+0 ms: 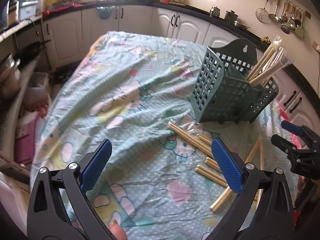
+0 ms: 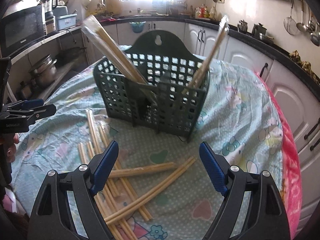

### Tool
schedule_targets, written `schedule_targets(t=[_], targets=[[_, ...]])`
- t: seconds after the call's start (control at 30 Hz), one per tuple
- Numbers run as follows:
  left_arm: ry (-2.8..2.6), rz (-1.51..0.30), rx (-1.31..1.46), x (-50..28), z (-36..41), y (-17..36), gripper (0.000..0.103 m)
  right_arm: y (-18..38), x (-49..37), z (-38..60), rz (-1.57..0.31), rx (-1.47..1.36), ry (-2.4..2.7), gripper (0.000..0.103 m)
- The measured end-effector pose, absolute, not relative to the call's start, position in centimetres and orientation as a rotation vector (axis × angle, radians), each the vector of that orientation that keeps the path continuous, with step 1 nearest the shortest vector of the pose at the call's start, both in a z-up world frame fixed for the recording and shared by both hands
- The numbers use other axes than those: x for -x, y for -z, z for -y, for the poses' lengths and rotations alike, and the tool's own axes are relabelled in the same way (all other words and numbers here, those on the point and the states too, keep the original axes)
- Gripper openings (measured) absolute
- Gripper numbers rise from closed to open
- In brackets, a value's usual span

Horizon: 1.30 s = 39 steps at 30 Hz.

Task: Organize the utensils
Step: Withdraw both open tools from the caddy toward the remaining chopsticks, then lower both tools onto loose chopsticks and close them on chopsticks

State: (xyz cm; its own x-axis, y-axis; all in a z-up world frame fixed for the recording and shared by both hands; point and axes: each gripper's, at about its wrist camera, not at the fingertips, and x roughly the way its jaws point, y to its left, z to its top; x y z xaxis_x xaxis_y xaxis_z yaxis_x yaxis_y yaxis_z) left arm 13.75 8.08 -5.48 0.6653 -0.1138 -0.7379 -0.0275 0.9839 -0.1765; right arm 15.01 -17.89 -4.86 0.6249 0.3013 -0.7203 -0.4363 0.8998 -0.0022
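Note:
A dark green lattice utensil holder [image 2: 154, 92] stands upright on the patterned cloth, with wrapped chopstick packs leaning out of its left [image 2: 108, 40] and right [image 2: 212, 54] compartments. Several loose wooden chopsticks [image 2: 140, 182] lie scattered on the cloth in front of it. My right gripper [image 2: 158, 160] hangs open above these chopsticks, nothing between its blue pads. In the left wrist view the holder [image 1: 230, 92] is at the right, and loose chopsticks [image 1: 202, 142] lie by my open, empty left gripper [image 1: 160, 156]. The right gripper [image 1: 298, 150] shows at that view's right edge.
The table [image 1: 124, 84] is draped in a wrinkled pastel cartoon cloth, with a pink blanket [image 2: 290, 160] along its right side. White cabinets and a dark counter with pots [image 2: 260, 30] curve behind. Ladles [image 1: 286, 16] hang on the wall. Pots [image 2: 44, 70] sit at left.

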Motion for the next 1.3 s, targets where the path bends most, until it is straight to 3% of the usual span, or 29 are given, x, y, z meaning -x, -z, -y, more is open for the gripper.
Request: schedule_targets(t=[0.1,0.17,0.37,0.67,0.87,1.0,1.23,1.3], targets=[[0.084,-0.862,0.216,-14.5,-7.8,6.1,0.079,5.6,-15.4,18.4,-0.809,0.177,-0.413,0.08],[0.113,-0.878,0.245,-15.0,-7.5,6.6,0.064,6.1,-15.6,18.7,-0.819,0.171,-0.404,0.08],[0.167,-0.929,0.334,-17.0,-6.8,8.0,0.045,7.2,-16.2,19.5,-0.855,0.155,-0.391,0.072],[0.159,-0.991,0.466,-19.7,-7.9,10.5,0.037,8.2,-17.0,20.2,-0.9,0.117,-0.399,0.058],[0.137,-0.992,0.508,-20.3,-8.8,11.1,0.025,8.8,-18.3,21.5,-0.934,0.045,-0.384,0.048],[0.132,-0.992,0.515,-20.7,-9.0,11.1,0.023,9.1,-18.7,21.4,-0.955,0.017,-0.42,0.039],[0.128,-0.987,0.495,-21.0,-8.9,11.2,0.022,10.4,-19.3,21.1,-0.994,0.004,-0.397,0.039],[0.123,-0.987,0.495,-21.2,-8.9,11.3,0.02,10.6,-19.4,21.2,-0.995,-0.002,-0.401,0.031]])
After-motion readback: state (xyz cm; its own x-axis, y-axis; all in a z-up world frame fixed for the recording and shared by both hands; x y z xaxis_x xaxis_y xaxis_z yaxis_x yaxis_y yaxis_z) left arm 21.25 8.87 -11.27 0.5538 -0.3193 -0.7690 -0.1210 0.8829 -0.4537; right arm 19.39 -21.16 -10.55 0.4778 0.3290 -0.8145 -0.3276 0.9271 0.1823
